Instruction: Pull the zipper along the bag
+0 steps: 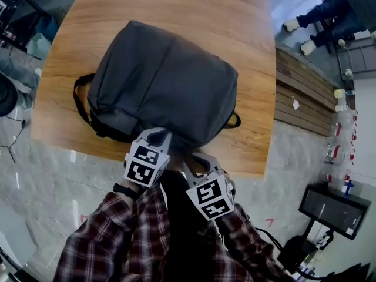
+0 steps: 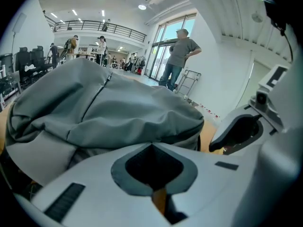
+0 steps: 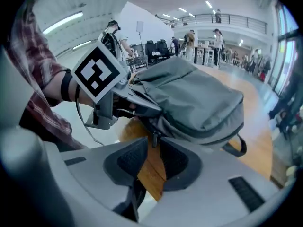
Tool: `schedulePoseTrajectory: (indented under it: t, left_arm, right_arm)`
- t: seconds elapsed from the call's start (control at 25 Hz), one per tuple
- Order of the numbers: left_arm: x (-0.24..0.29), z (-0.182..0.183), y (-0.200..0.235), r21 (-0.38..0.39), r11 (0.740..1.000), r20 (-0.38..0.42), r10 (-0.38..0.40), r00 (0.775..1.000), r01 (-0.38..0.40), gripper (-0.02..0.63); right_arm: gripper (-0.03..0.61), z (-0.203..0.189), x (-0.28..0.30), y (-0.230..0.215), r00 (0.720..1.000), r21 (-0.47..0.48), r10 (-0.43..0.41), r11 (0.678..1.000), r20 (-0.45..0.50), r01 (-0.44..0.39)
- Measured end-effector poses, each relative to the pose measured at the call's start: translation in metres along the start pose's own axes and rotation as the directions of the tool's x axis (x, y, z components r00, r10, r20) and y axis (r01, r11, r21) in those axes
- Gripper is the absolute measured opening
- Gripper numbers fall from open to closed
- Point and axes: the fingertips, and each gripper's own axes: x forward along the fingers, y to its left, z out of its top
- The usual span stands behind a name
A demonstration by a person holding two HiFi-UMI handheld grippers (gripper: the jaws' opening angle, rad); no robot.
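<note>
The bag (image 1: 164, 81) filled the table's (image 1: 247, 40) middle; bare wood lay free at 12 and 3 o'clock; the left gripper (image 1: 156, 136) and right gripper (image 1: 197, 158) crowded 6 o'clock.

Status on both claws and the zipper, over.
Left claw shut on backpack edge. Right claw open, zipper pull between its tips, ungripped. No obstruction seen.

Office hall w/ mezzanine (image 2: 97, 27), chairs (image 3: 157, 46)
</note>
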Motion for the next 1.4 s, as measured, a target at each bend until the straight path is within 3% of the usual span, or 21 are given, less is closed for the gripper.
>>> schedulePoseTrajectory:
  t: [0.08,0.2,0.36,0.48,0.56,0.64,0.68,0.72,0.76,0.8,1.12,1.4]
  left_arm:
    - [0.000,0.000,-0.001,-0.005,1.000,-0.004,-0.001,1.000,0.001,0.008]
    - [-0.001,0.000,-0.001,-0.013,1.000,-0.005,-0.008,1.000,0.007,0.008]
    - [0.000,0.001,0.000,-0.016,1.000,-0.004,-0.012,1.000,0.012,0.008]
    - [0.001,0.003,0.001,-0.019,1.000,-0.004,-0.017,1.000,0.017,0.008]
    - [-0.001,0.003,0.001,-0.020,1.000,-0.002,-0.021,1.000,0.021,0.008]
    - [-0.002,0.002,0.001,-0.020,0.999,-0.001,-0.024,1.000,0.024,0.008]
    - [-0.002,0.002,0.001,-0.021,0.999,-0.001,-0.025,1.000,0.025,0.008]
    - [-0.002,0.001,0.001,-0.022,0.999,-0.002,-0.026,1.000,0.026,0.008]
    - [-0.002,0.001,0.000,-0.023,0.999,-0.003,-0.027,1.000,0.027,0.008]
    - [-0.002,0.001,0.000,-0.024,0.999,-0.004,-0.027,1.000,0.027,0.008]
    - [-0.003,0.001,0.000,-0.011,0.999,0.016,-0.037,0.999,0.037,0.008]
    - [0.002,0.002,0.001,-0.020,0.998,0.010,-0.060,0.998,0.061,0.008]
  right_arm:
    - [0.072,0.007,0.001,-0.001,0.998,-0.082,-0.063,0.995,0.010,0.063]
    - [0.072,0.002,0.012,0.002,0.993,-0.182,-0.102,0.979,-0.054,0.091]
    - [0.072,-0.006,0.026,-0.004,0.968,-0.323,-0.233,0.927,-0.095,0.191]
    - [0.034,-0.005,0.025,-0.006,0.951,-0.358,-0.297,0.900,-0.087,0.249]
    - [0.029,-0.004,0.023,-0.002,0.959,-0.274,-0.263,0.935,-0.108,0.225]
    - [0.019,-0.007,0.022,0.001,0.980,-0.028,-0.133,0.991,-0.148,0.130]
    - [0.018,-0.008,0.021,0.000,0.988,0.147,-0.041,0.987,-0.150,0.063]
    - [0.017,-0.009,0.021,-0.002,0.990,0.311,0.045,0.950,-0.137,0.000]
    - [0.017,-0.009,0.019,-0.004,0.987,0.426,0.105,0.903,-0.120,-0.045]
    - [0.015,-0.008,0.018,-0.006,0.985,0.479,0.133,0.876,-0.112,-0.064]
    - [0.015,-0.013,0.014,-0.011,0.987,0.344,0.069,0.939,-0.146,-0.015]
    - [0.015,-0.030,-0.002,-0.047,0.988,0.271,0.037,0.963,-0.151,0.005]
